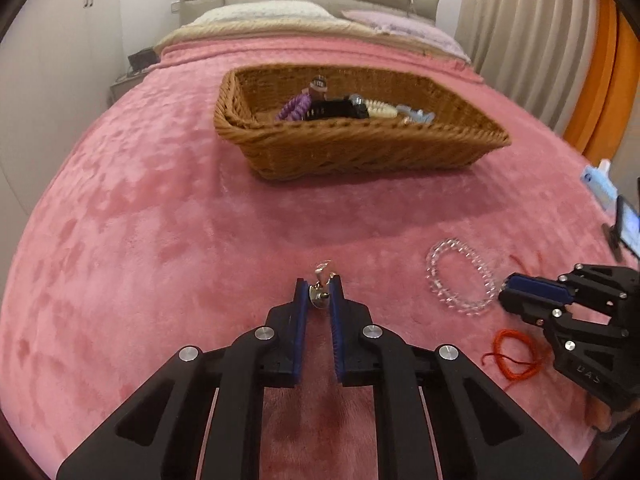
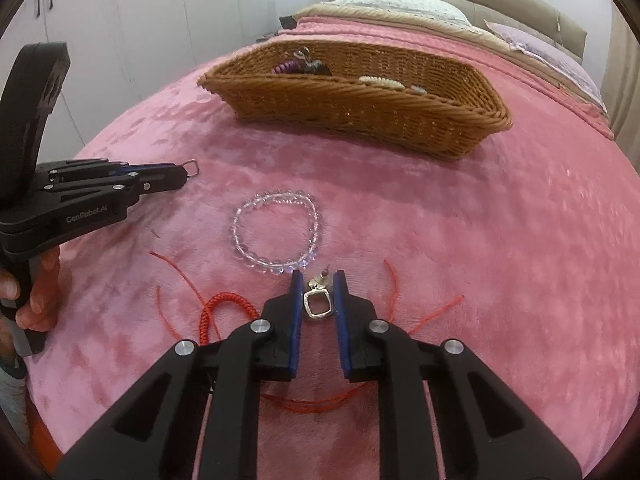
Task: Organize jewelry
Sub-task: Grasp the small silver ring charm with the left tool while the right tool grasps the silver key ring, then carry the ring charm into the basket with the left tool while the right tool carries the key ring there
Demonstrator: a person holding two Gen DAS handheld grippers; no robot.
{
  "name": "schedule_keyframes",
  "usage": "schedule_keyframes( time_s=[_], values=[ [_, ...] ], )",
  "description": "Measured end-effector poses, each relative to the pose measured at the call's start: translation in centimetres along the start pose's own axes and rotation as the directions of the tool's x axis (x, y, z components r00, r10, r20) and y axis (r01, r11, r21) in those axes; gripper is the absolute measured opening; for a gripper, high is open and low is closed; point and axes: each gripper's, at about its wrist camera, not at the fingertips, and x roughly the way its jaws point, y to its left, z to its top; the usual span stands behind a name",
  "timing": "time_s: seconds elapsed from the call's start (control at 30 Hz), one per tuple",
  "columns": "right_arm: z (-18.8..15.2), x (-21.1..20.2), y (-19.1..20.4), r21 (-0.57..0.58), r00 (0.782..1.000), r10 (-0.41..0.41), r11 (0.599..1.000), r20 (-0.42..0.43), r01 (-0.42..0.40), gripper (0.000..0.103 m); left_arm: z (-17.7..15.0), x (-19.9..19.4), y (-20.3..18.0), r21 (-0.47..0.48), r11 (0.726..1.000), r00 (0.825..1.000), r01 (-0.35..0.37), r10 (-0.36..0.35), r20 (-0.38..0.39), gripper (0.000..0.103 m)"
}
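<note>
In the left wrist view my left gripper (image 1: pixel 319 284) is shut on a small silver earring (image 1: pixel 320 294), low over the pink blanket. In the right wrist view my right gripper (image 2: pixel 318 276) is shut on a second silver earring (image 2: pixel 318 304) with a square loop. A clear bead bracelet (image 2: pixel 236 232) lies just ahead of the right gripper, and a red cord bracelet (image 2: pixel 228 300) lies to its left. From the left wrist, the bead bracelet (image 1: pixel 431 270) and red cord (image 1: pixel 498 344) lie beside the right gripper (image 1: pixel 506 290). The left gripper (image 2: pixel 182 178) shows at the left of the right wrist view.
A wicker basket (image 1: pixel 360 148) (image 2: pixel 360 112) stands farther up the bed, holding a purple coil, a black item and pale beads. A phone (image 1: pixel 628 228) and a blue packet (image 1: pixel 600 188) lie at the right edge. A hand (image 2: pixel 36 296) grips the left handle.
</note>
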Motion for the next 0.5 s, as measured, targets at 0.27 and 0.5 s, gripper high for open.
schedule_keyframes(
  time_s=[0.27, 0.5],
  values=[
    [0.3, -1.5, -0.7, 0.022, 0.998, 0.037, 0.999, 0.054, -0.038, 0.013, -0.1, -1.6, -0.5, 0.019, 0.999, 0.997, 0.027, -0.028, 0.078, 0.009],
    [0.7, -3.3, -1.1, 0.032, 0.992, 0.036, 0.999, 0.120, -0.040, 0.013, 0.3, -4.1, -0.7, 0.014, 0.994, 0.978, 0.112, -0.113, 0.177, 0.009]
  ],
)
